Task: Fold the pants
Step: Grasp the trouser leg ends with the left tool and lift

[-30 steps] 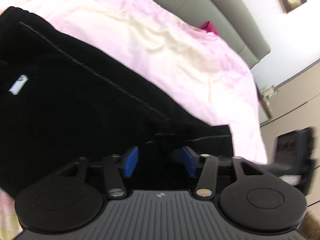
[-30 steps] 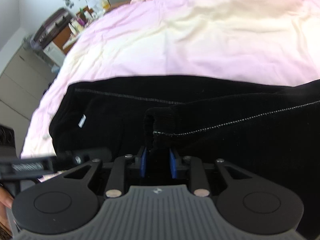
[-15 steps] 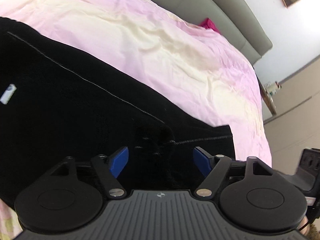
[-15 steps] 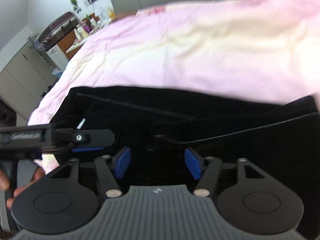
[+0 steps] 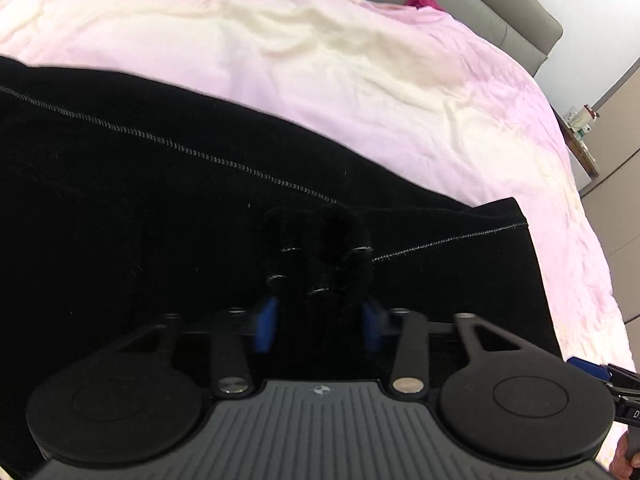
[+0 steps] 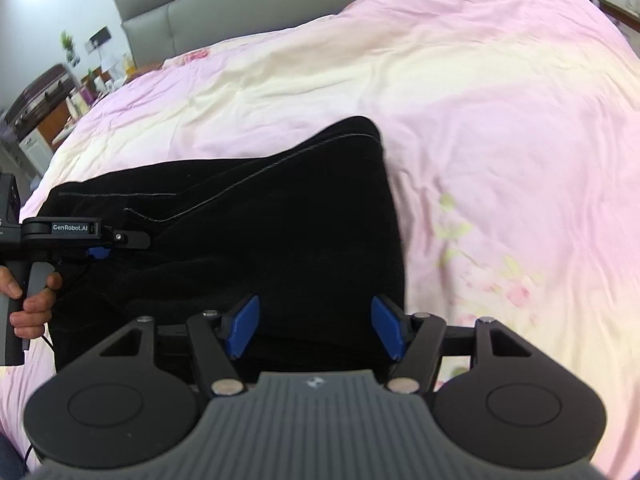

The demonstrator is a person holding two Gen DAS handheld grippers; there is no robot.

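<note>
Here, bunched pants point(image 5: 320, 248) hem between left jaws (right jaws clear).

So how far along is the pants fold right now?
Done: the black pants lie doubled into a compact block on the pink duvet. In hand: the left gripper, jaws just closing, has bunched hem fabric between them. The right gripper is open, holding nothing. Left: at least one more fold, probably.

"GenRobot.AI" in white letters on dark plate atop left gripper point(image 6: 100, 245), seen from right wrist view; small round emblem on each gripper's grey ribbed housing, too small to read; at right edge of left wrist view, white mark, perhaps "D", on right gripper point(image 5: 600, 372), cut off
</note>
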